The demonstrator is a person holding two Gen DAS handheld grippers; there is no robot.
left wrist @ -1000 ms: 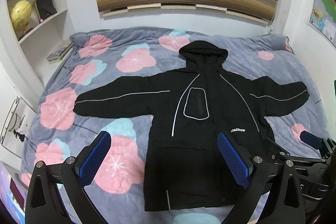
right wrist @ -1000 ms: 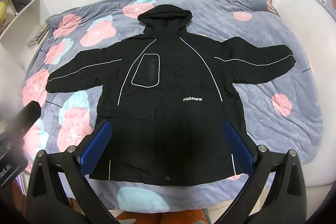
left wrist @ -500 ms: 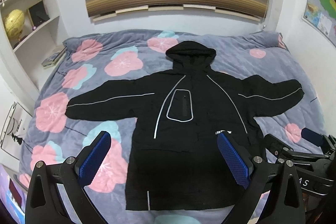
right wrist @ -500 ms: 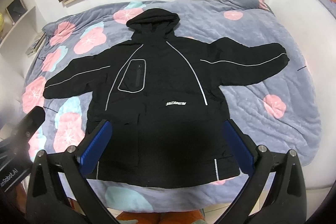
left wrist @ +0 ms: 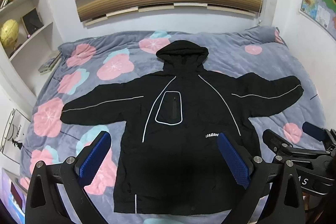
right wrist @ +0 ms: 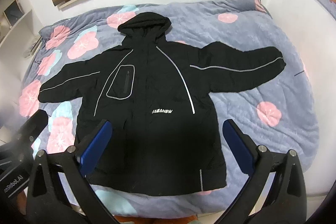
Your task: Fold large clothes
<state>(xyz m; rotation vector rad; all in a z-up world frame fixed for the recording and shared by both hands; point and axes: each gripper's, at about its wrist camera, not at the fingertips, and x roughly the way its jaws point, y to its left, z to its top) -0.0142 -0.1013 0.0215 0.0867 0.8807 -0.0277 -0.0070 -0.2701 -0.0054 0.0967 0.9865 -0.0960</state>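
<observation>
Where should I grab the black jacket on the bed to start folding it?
Probably take the jacket by the cuff of the sleeve stretched toward the bed's right side, coming in from that side with the right tool. The sleeve lies flat and straight out from the body, so its end is a free edge to pinch and carry across the chest. Both tools are open and hold nothing.

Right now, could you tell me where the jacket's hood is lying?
In both wrist views the hood lies flat at the jacket's far end, pointing toward the striped headboard wall, on the floral blanket.
</observation>
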